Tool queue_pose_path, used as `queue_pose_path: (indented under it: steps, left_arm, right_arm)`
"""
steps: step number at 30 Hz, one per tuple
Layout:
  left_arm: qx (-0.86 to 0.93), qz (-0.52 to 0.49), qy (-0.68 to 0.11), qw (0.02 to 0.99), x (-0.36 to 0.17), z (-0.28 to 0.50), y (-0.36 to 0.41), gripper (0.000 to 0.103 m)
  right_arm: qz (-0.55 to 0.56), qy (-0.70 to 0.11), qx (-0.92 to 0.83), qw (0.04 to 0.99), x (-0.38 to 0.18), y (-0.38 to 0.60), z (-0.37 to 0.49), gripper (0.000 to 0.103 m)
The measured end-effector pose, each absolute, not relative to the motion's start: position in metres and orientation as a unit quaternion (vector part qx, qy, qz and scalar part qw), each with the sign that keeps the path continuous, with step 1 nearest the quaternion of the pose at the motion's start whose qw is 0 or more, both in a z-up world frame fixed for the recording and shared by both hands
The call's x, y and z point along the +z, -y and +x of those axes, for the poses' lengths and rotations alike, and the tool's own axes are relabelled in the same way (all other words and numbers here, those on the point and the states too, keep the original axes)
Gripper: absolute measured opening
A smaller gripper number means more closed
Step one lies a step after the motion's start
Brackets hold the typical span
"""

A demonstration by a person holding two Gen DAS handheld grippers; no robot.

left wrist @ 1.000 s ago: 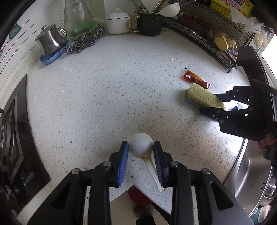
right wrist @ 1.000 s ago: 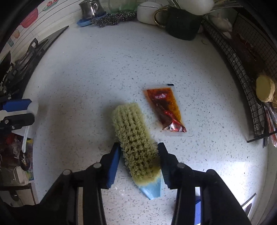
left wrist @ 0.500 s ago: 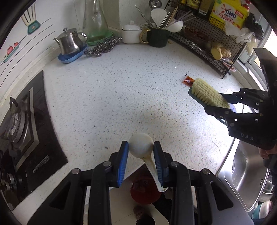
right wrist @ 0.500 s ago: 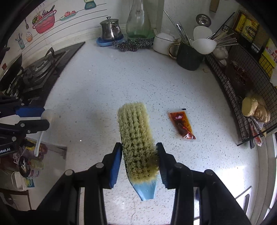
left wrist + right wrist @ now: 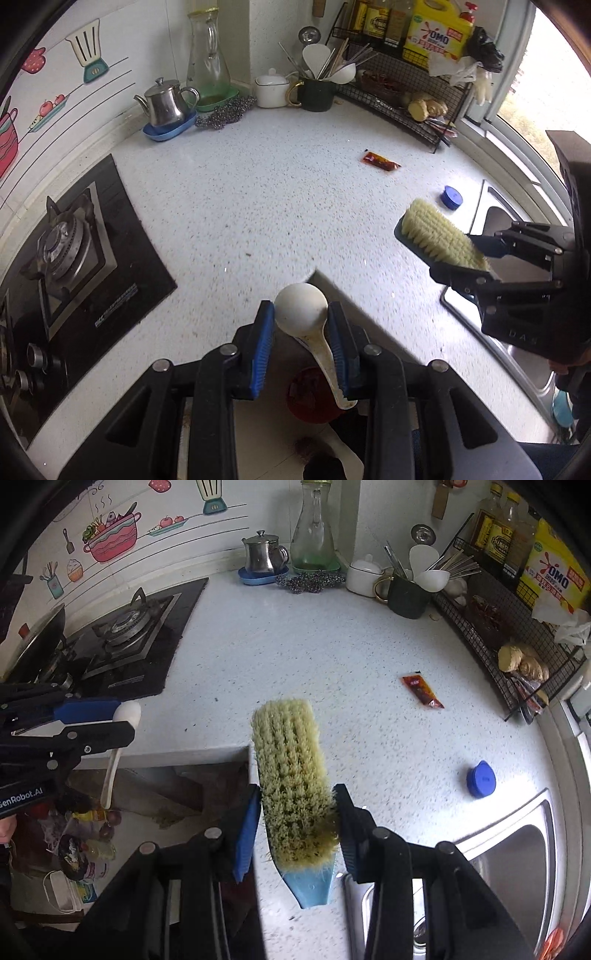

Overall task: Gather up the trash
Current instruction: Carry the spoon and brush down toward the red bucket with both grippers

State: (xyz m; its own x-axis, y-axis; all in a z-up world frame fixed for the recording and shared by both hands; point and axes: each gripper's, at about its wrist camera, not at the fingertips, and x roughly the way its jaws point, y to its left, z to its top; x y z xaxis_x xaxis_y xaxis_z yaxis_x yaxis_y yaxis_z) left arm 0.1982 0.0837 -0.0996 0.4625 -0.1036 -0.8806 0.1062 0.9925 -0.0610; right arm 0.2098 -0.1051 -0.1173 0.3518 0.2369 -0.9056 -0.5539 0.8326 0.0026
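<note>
White plastic spoon (image 5: 301,308) is clamped between the blue pads of the left gripper (image 5: 301,328) at 6 o'clock in the left wrist view, held above the counter (image 5: 258,192) edge. Red sauce packet (image 5: 381,161) lies on the counter at 1 o'clock, blue cap (image 5: 452,197) at 2 o'clock.

Right wrist view: right gripper (image 5: 297,812) grips a yellow-bristled brush (image 5: 291,771) at centre, off the counter; packet (image 5: 422,692) at 1 o'clock, cap (image 5: 480,778) at 3 o'clock.

The sink (image 5: 517,853), right of the fingers, runs off the frame. Bin rubbish (image 5: 85,834) left of them is too jumbled to identify.
</note>
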Motion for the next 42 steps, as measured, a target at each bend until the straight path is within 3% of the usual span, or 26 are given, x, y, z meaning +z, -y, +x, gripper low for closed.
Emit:
queue_pose_path:
  steps: [21, 29, 42]
  left_arm:
    - [-0.071, -0.005, -0.553, 0.83, -0.147, 0.069, -0.105, 0.028]
    - [-0.063, -0.02, -0.598, 0.799, -0.227, 0.056, -0.103, 0.028]
    - [-0.083, -0.033, -0.645, 0.759, -0.403, 0.071, -0.079, 0.028]
  right_arm:
    - [-0.099, -0.545, 0.216, 0.804, -0.14, 0.065, 0.072, 0.037]
    - [-0.083, -0.578, 0.198, 0.788, -0.196, 0.068, 0.059, 0.037]
    - [-0.063, -0.62, 0.15, 0.768, -0.356, 0.101, 0.061, 0.037]
